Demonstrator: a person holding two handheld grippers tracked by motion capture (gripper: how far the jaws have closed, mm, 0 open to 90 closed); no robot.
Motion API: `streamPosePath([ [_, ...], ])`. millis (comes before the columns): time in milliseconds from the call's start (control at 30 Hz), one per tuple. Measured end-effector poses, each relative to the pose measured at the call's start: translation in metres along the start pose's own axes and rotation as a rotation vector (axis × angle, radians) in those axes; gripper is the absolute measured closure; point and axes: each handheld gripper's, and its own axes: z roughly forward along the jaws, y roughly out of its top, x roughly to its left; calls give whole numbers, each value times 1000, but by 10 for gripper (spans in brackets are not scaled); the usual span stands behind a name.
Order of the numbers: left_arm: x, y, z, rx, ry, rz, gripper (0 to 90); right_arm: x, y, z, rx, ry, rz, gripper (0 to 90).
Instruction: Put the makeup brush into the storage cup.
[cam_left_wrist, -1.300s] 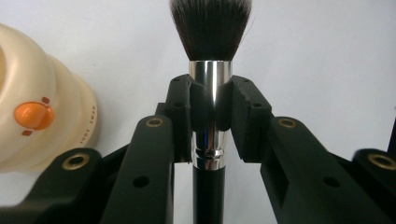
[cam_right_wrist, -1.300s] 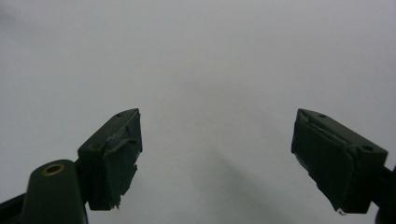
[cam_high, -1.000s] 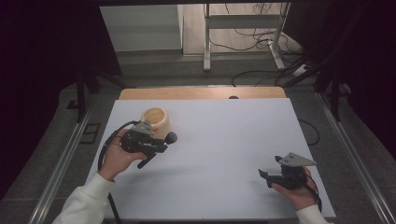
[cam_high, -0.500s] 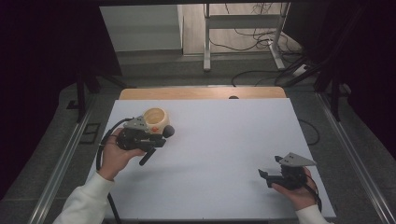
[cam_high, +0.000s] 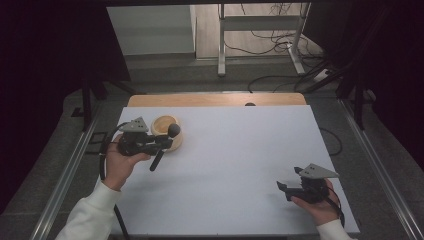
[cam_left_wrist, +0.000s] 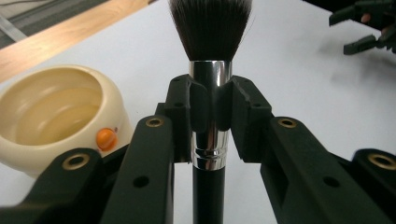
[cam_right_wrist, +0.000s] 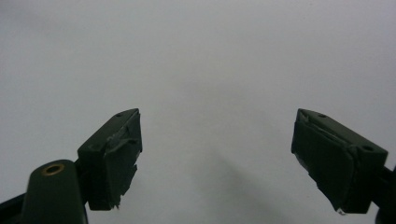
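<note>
A makeup brush (cam_high: 172, 131) with dark bristles (cam_left_wrist: 210, 28), a chrome collar and a black handle is clamped in my left gripper (cam_high: 164, 144), which is shut on the collar (cam_left_wrist: 210, 77). In the high view the brush head hangs at the right rim of a cream bowl (cam_high: 159, 123) at the table's far left. The bowl (cam_left_wrist: 51, 107) has an orange dot on its side and looks empty. My right gripper (cam_high: 286, 190) rests near the front right of the table, its jaws open (cam_right_wrist: 217, 154) with nothing between them. It also appears far off in the left gripper view (cam_left_wrist: 364, 28).
The white table top (cam_high: 240, 150) has a wooden strip (cam_high: 215, 100) along its far edge. Metal rails run along both sides. A cable trails from the left gripper over the table's left edge (cam_high: 102, 155).
My left hand has carried the brush a little away from me and leftward, bringing the brush head up to the bowl's rim. The right hand has stayed put.
</note>
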Motion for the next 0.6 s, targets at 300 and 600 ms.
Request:
streamPosePath([
  [300, 6, 4, -3, -66, 14, -28, 717, 0, 0, 0, 0, -1, 0, 170],
  [600, 11, 15, -8, -115, 21, -18, 717, 0, 0, 0, 1, 0, 2, 170],
])
